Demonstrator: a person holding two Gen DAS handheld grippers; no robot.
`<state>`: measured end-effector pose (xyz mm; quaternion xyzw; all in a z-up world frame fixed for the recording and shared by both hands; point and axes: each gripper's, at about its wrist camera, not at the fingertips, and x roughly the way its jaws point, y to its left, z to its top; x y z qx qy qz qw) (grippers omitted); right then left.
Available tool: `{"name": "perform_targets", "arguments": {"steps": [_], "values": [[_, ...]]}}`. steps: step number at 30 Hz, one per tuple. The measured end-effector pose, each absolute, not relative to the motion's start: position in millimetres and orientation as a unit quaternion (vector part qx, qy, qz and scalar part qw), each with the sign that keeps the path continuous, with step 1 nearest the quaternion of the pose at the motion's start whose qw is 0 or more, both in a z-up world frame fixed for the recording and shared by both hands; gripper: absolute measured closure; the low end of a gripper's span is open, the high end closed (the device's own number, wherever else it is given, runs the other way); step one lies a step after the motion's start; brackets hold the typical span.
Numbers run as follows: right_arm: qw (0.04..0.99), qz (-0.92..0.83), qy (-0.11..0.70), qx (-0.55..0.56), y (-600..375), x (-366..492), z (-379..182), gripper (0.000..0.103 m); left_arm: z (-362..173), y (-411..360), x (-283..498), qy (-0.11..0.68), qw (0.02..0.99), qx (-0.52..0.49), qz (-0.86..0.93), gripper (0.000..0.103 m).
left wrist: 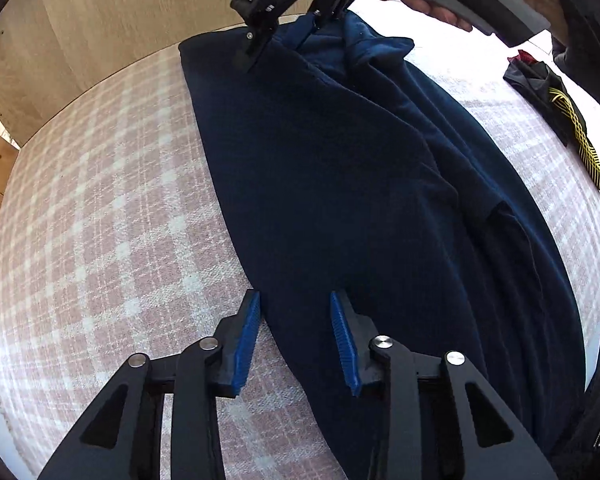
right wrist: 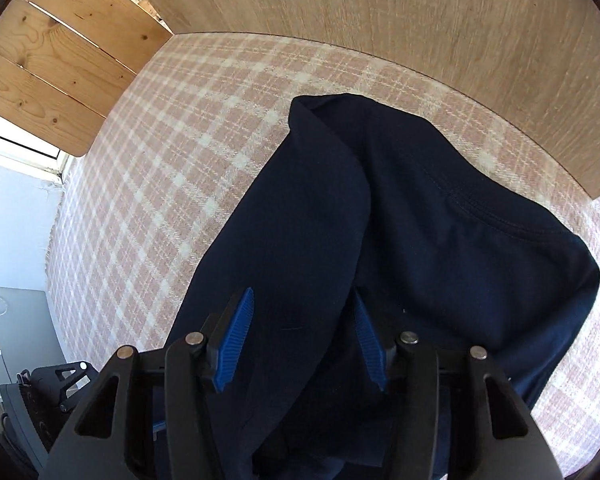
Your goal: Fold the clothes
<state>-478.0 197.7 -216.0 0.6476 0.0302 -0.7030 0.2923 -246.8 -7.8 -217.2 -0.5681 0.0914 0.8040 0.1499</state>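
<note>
- We see a navy garment (left wrist: 340,184) lying lengthwise on a pink-and-white plaid cloth (left wrist: 108,208) that covers the surface under it; what that surface is, we can't tell.
- Garment is partly folded: 1 long flap lies over the body, a sleeve (left wrist: 512,248) runs along its right side in the left wrist view.
- Left claw (left wrist: 296,340): jaws spread, blue pads (left wrist: 247,344) apart. It points steeply down over the garment's left edge; 1 pad is over plaid, the other over navy fabric. Nothing pinched that we can see.
- Right claw (right wrist: 304,340): jaws spread too, with a raised fold of the garment (right wrist: 300,240) sitting between the pads. Right-hand pad is partly hidden by fabric, so we can't confirm contact there; left-hand pad (right wrist: 234,340) shows a gap.
- In the left wrist view the right claw (left wrist: 284,40) sits at the far end of the garment near the collar, with a hand (left wrist: 428,4) on its grey grip.
- Collar seam (right wrist: 484,216) shows in the right wrist view, close to the wooden board (right wrist: 420,20) bordering the plaid.
- A 2nd dark item with yellow stripes (left wrist: 568,120) lies well apart, at the right of the left wrist view.
- Wooden slats (right wrist: 60,64) sit past the cloth's far-left corner.
</note>
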Motion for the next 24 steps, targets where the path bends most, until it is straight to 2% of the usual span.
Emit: {"name": "perform_targets", "arguments": {"steps": [2, 3, 6, 9, 11, 15, 18, 21, 23, 24], "values": [[0.287, -0.703, 0.046, 0.649, 194, -478, -216, 0.081, -217, -8, -246, 0.095, 0.16, -0.564, 0.804, 0.076], [0.289, -0.701, 0.045, 0.65, 194, -478, -217, 0.083, -217, -8, -246, 0.096, 0.163, -0.563, 0.805, 0.077], [0.287, -0.694, 0.029, 0.66, 196, -483, -221, 0.093, -217, -12, -246, 0.099, 0.169, -0.558, 0.806, 0.096], [0.306, -0.682, -0.027, 0.664, 202, -489, -219, 0.094, -217, -22, -246, 0.077, 0.178, -0.556, 0.808, 0.099], [0.308, -0.682, -0.031, 0.662, 202, -491, -218, 0.095, -218, -29, -247, 0.056, 0.182, -0.558, 0.808, 0.099], [0.299, -0.683, -0.001, 0.666, 199, -489, -222, 0.094, -217, -33, -244, 0.047, 0.187, -0.553, 0.811, 0.099], [0.299, -0.681, 0.019, 0.668, 196, -486, -224, 0.086, -217, -30, -243, 0.061, 0.189, -0.55, 0.811, 0.099], [0.306, -0.68, 0.025, 0.665, 191, -485, -226, 0.086, -219, -31, -243, 0.057, 0.188, -0.553, 0.81, 0.099], [0.314, -0.678, -0.012, 0.664, 193, -489, -223, 0.096, -219, -37, -242, 0.048, 0.182, -0.553, 0.812, 0.099], [0.327, -0.678, -0.039, 0.657, 195, -492, -219, 0.096, -218, -40, -241, 0.05, 0.175, -0.552, 0.813, 0.1]]}}
